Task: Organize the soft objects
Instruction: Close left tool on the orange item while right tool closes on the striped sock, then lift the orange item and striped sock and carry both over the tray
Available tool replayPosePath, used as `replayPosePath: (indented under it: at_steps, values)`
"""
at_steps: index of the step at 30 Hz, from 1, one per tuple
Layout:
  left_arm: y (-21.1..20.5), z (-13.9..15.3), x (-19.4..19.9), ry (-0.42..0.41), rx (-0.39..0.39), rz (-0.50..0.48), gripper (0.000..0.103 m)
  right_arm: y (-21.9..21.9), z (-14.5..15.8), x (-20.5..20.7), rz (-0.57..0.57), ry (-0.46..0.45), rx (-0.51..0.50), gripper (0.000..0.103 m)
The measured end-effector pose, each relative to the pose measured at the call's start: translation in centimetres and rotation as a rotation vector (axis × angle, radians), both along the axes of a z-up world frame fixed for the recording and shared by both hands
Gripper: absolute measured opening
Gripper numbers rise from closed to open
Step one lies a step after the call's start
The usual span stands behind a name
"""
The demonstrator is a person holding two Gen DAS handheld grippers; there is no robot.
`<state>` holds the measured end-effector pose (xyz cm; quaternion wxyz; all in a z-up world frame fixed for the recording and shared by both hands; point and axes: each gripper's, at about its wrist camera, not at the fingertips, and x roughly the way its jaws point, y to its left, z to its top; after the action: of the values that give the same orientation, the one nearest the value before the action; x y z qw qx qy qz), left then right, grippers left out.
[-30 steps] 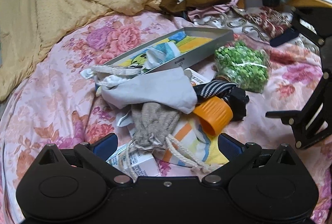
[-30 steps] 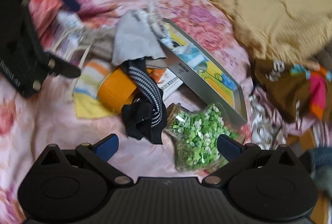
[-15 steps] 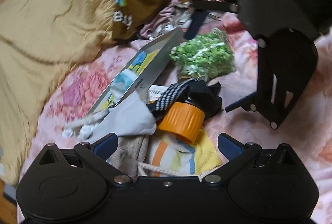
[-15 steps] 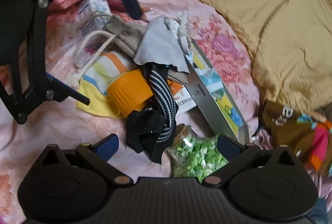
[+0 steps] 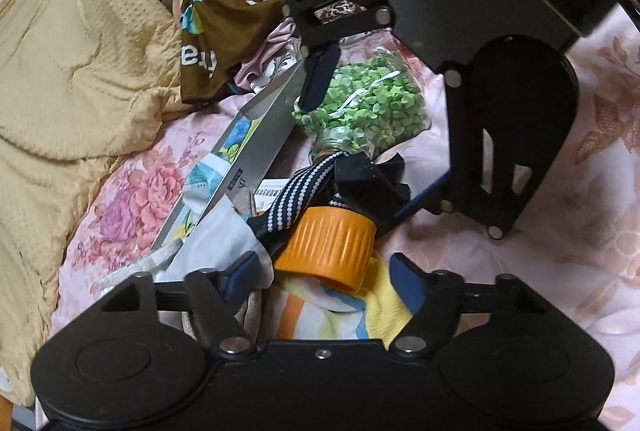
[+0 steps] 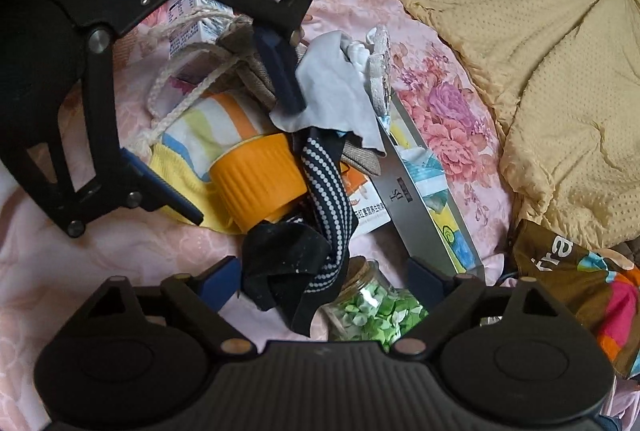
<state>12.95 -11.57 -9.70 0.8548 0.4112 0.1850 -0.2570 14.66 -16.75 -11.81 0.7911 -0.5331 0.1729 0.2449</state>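
A: What is seen low in the left wrist view?

B: The left gripper (image 5: 324, 273) is seen at the bottom centre, its jaws closing. The orange ribbed cap (image 5: 326, 245) and the striped yellow cloth (image 5: 320, 315) lie between the blue pads, but no pad is seen pressing on either, so nothing is grasped.

A: And the right gripper?

B: In its own view the right gripper (image 6: 322, 281) is found at the bottom centre, its jaws closing too. The black sock with the dotted band (image 6: 296, 271) and the jar of green bits (image 6: 368, 311) are framed between the pads; no contact is shown, so it is released.

A: Where is the soft pile placed?

B: It is heaped at the centre of both frames on the pink floral bedspread (image 5: 560, 251). In the right wrist view a grey-white cloth (image 6: 332, 87) is draped over a beige drawstring pouch (image 6: 248, 79) above the cap, and the sock is laid below it. A long silver box (image 6: 416, 207) is set diagonally to the right of the pile.

A: What is seen beyond?

B: A tan quilt (image 6: 540, 51) is bunched at the upper right of that frame.
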Motion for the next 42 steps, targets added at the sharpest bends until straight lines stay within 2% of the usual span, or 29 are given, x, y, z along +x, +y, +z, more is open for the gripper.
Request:
replayPosePath:
  at_steps: [3, 9, 11, 13, 17, 19, 21, 27, 31, 42]
  values:
    - [-0.2, -0.3, -0.2, -0.014, 0.018, -0.026, 0.056, 0.0, 0.0, 0.1, 0.004, -0.004, 0.009, 0.088]
    - [-0.7, -1.1, -0.3, -0.040, 0.069, -0.071, 0.049, 0.3, 0.0, 0.1, 0.010, 0.001, 0.015, 0.080]
    - [-0.8, -1.2, 0.0, -0.049, 0.083, -0.069, 0.044, 0.4, -0.1, 0.1, 0.008, 0.009, 0.010, 0.074]
    - [-0.8, -1.1, -0.1, -0.050, 0.069, -0.073, 0.043, 0.4, -0.3, 0.1, 0.006, 0.020, 0.005, 0.059]
    - [-0.7, -1.0, -0.1, -0.053, 0.051, -0.079, 0.038, 0.4, -0.3, 0.1, 0.002, 0.036, 0.002, 0.048]
    - [-0.6, -0.9, -0.1, -0.053, 0.033, -0.077, 0.036, 0.3, -0.3, 0.1, -0.004, 0.040, 0.003, 0.038]
    - [-0.5, -0.6, 0.0, -0.050, 0.004, -0.071, 0.034, 0.3, -0.4, 0.0, -0.009, 0.041, 0.004, 0.035]
    - [-0.3, -0.1, 0.1, -0.058, -0.056, -0.052, 0.027, 0.2, -0.3, 0.0, -0.025, 0.042, 0.014, 0.017]
    - [0.2, 0.6, 0.4, -0.044, -0.139, -0.026, 0.024, -0.1, 0.4, 0.1, -0.038, 0.034, 0.050, 0.008]
    - [2.9, 3.9, 2.5, 0.111, -0.512, 0.104, 0.020, -0.7, 2.5, -0.3, -0.077, -0.083, 0.128, 0.008]
